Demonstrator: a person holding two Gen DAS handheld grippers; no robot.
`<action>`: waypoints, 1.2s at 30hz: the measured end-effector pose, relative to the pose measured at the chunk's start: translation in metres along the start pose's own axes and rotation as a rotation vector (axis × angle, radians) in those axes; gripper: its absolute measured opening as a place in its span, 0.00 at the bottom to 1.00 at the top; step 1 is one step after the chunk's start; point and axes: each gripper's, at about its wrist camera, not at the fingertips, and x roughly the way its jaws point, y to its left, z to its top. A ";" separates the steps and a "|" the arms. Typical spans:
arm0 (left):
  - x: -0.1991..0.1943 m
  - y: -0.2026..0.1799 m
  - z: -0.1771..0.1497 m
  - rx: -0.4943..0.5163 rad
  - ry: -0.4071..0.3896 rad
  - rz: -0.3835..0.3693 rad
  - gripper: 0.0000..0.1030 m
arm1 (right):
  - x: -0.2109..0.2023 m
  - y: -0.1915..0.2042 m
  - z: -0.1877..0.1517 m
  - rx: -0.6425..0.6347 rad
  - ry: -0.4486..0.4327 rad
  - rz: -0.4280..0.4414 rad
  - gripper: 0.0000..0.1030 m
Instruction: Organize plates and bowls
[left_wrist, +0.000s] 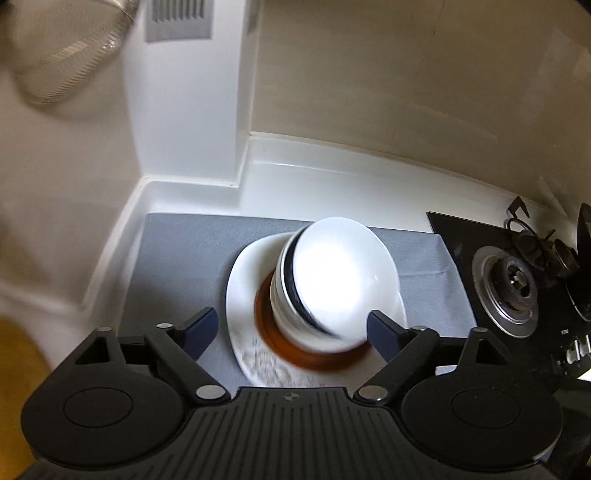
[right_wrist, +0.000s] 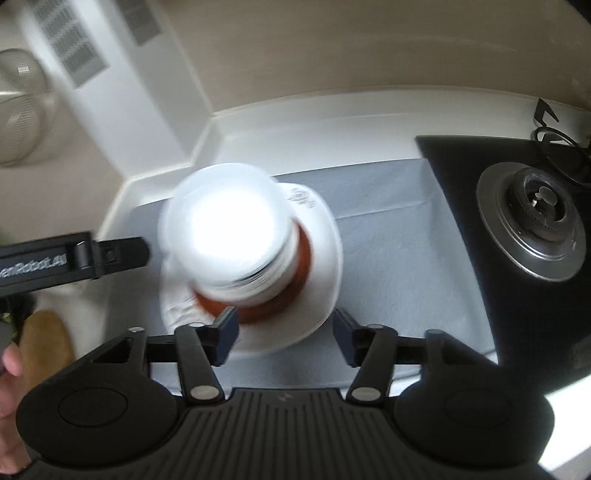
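The stack of white bowls (left_wrist: 325, 288) stands on a brown plate (left_wrist: 295, 350) and a wide white plate (left_wrist: 240, 295), all on the grey mat (left_wrist: 184, 251) at the centre of the frame. The left tongs (left_wrist: 291, 328) and right tongs (right_wrist: 284, 336) both gape wide and hold nothing. I judge it best to lift straight away without brushing the tall stack. Only the right view shows the left tongs from the side and a hand (right_wrist: 9, 369) at the lower left; only the left view shows the dark band between the bowls.

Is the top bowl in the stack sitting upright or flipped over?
Upright. Top bowl shows its bright hollow inside facing up, nested in the stack on the white plate.
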 end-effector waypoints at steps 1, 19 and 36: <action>-0.011 -0.003 -0.003 -0.006 0.000 0.014 0.89 | -0.010 0.004 -0.002 -0.019 0.001 0.010 0.72; -0.237 -0.128 -0.039 -0.024 -0.108 0.323 0.91 | -0.236 0.012 -0.014 -0.206 -0.116 0.021 0.99; -0.292 -0.176 -0.065 -0.037 -0.146 0.343 0.96 | -0.311 -0.015 -0.040 -0.185 -0.143 0.025 1.00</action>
